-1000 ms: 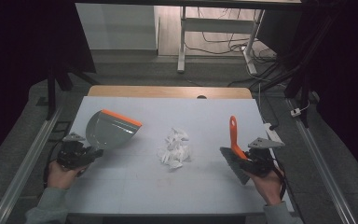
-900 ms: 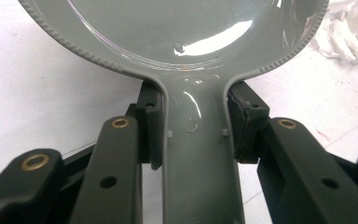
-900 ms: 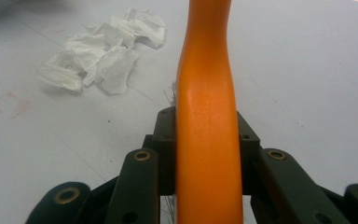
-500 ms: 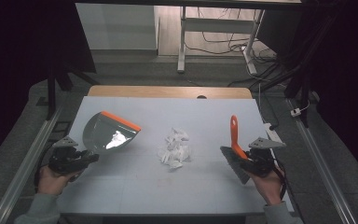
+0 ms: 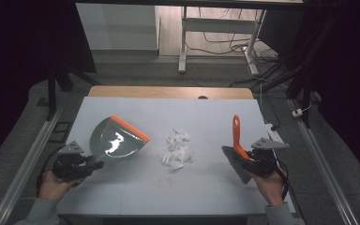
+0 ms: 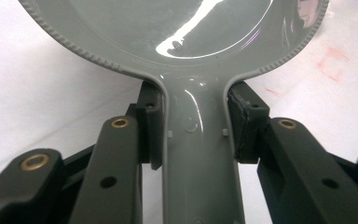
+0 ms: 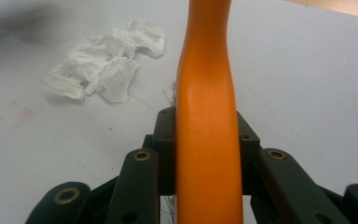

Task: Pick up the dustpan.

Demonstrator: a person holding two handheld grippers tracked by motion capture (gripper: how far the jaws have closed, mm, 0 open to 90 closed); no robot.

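Dustpan (image 5: 117, 140) tool-held, paper wad (image 5: 176, 149) mid-table

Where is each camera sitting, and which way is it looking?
High view: up above the person's side, looking forward and down at the table; both hands, the left gripper and right gripper show.
Left gripper view: riding on the left gripper, looking along its jaws, which clamp the grey dustpan by its handle.
Right gripper view: riding on the right gripper, looking along its jaws, shut on the orange brush handle, toward the crumpled paper.
Shared: high and right gripper views both show the crumpled paper.
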